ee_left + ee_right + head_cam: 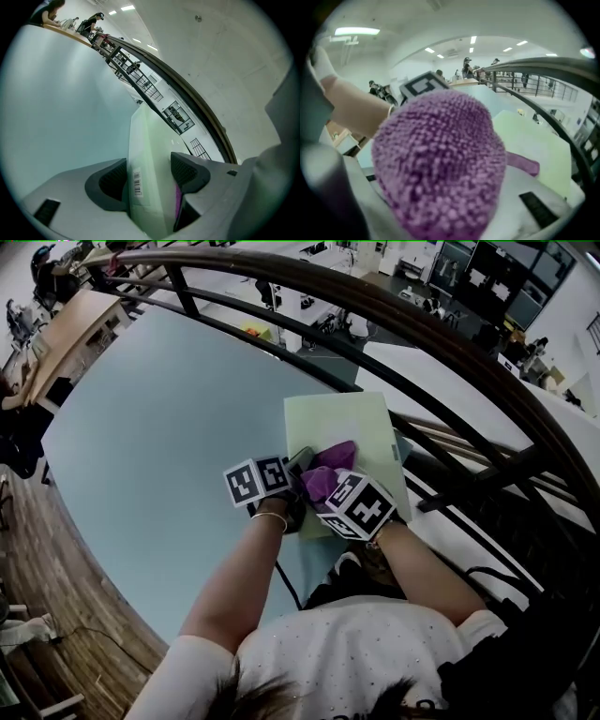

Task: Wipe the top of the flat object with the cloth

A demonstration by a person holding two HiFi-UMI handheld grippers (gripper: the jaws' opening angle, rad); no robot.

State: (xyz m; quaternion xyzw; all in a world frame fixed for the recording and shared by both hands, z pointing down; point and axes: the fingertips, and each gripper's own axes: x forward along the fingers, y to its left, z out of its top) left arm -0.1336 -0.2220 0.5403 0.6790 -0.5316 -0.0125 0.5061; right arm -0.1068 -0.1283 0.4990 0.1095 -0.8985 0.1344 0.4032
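The flat green board [345, 423] lies on the pale blue surface [159, 427], near the person and close to the dark railing [450, 362]. The left claw [296, 468] is clamped on the board's near edge [149, 140], one jaw on each side, next to a small barcode sticker [136, 183]. That is a good place to hold it.

The board looks thin, stiff and light, and I think it would slide if nobody held it.

The right claw [330, 486] is squeezed on a fuzzy purple cloth [328, 472]. The cloth bunches up in a big soft ball [440, 159] in front of the jaws and rests on the board's near part. It looks soft and floppy, so it should bend and rub flat when pushed down.
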